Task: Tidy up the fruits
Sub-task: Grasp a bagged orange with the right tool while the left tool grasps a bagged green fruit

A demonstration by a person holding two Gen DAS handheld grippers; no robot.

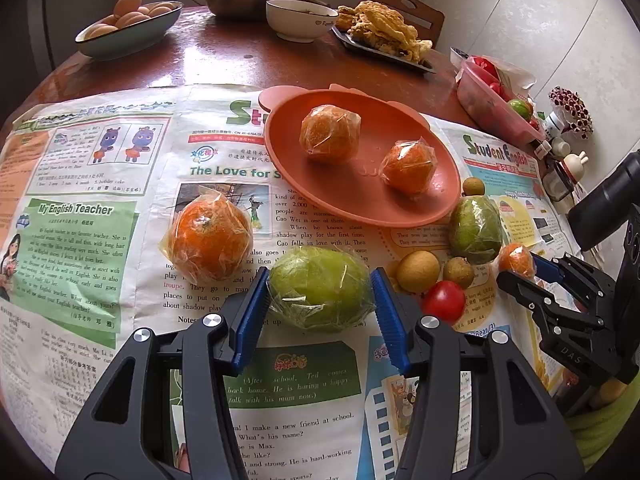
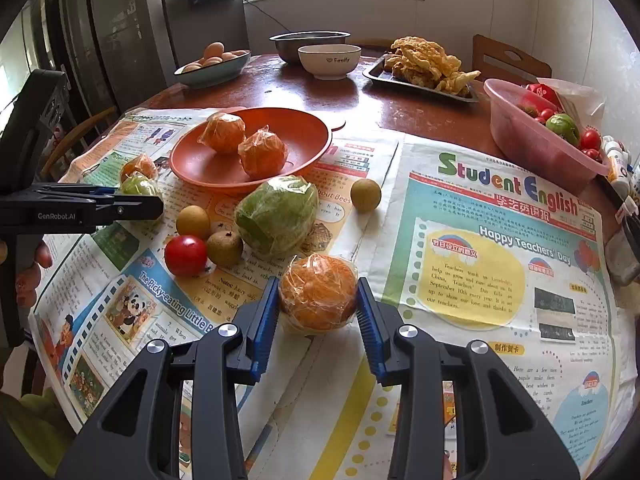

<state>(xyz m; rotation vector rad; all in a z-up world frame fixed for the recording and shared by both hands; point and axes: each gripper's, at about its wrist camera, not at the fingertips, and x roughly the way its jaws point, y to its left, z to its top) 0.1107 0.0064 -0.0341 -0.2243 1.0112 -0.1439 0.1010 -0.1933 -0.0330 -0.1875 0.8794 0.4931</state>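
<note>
left gripper, lower centre of left wrist view: jaws narrowed round a wrapped green fruit, blue pads right at both its sides, the fruit resting on the newspaper. whether the pads actually press can't be told. a wrapped orange lies just left of it. upper centre: orange plate w/ two wrapped oranges on it. a red tomato and small brown fruits are seen at right, w/ a second green fruit above them.

right gripper, lower centre of right wrist view: jaws narrow, clamped on a wrapped small orange, pads touching both sides. pink tub of fruit at upper right; bowl of eggs at upper left of table.
</note>
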